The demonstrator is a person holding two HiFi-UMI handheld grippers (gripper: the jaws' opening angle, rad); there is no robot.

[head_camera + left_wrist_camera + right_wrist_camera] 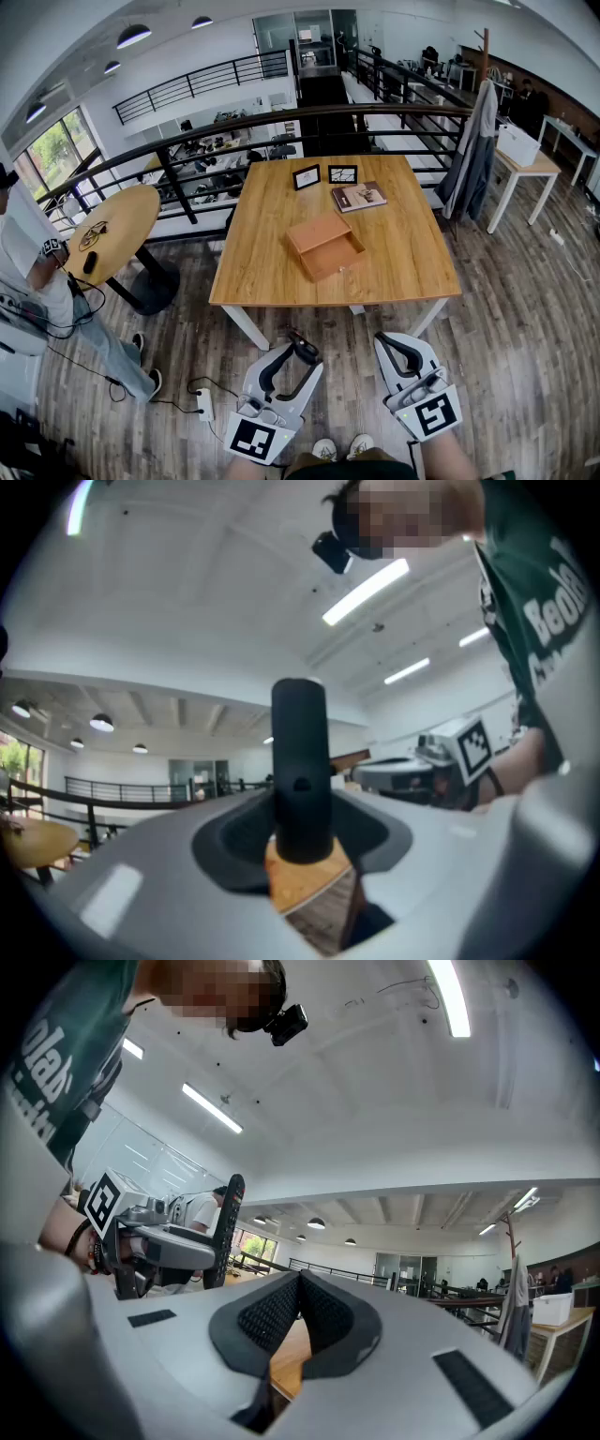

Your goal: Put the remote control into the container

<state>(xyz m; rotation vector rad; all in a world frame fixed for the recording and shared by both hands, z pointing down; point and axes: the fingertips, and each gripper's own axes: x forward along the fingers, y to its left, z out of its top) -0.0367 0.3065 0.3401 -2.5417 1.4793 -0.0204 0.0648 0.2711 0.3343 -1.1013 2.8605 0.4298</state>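
While the left gripper (300, 841) is clenched on the remote control (300, 761), the black bar stands upright between its jaws and reaches well above them. From the head view, this gripper is low at about 7 o'clock, just in front of the person's shoes (339, 448), and the remote's dark end sticks out past the jaw tips toward the table (394, 253).

At about 5 o'clock, the right gripper (300, 1297) has its ribbed pads (267, 1314) pressed together, with nothing between them. Both grippers are held short of the table's near edge, over the plank floor (525, 309), and both point toward 12 o'clock.

On the square wooden table, the container, a shallow wooden box (323, 246), lies open near the middle, well apart from the remote. Two small black picture frames (307, 176) stand at 12 o'clock from the box, near the far edge. A book (359, 196) lies flat at 1 o'clock from the box, just beside the right-hand frame.

A round table (122, 225) stands at 10 o'clock from the square one. A person in a white top (28, 272) is beside it at the 9 o'clock edge of the view. At 2 o'clock a grey coat (473, 150) hangs from a stand next to a white desk (525, 164).
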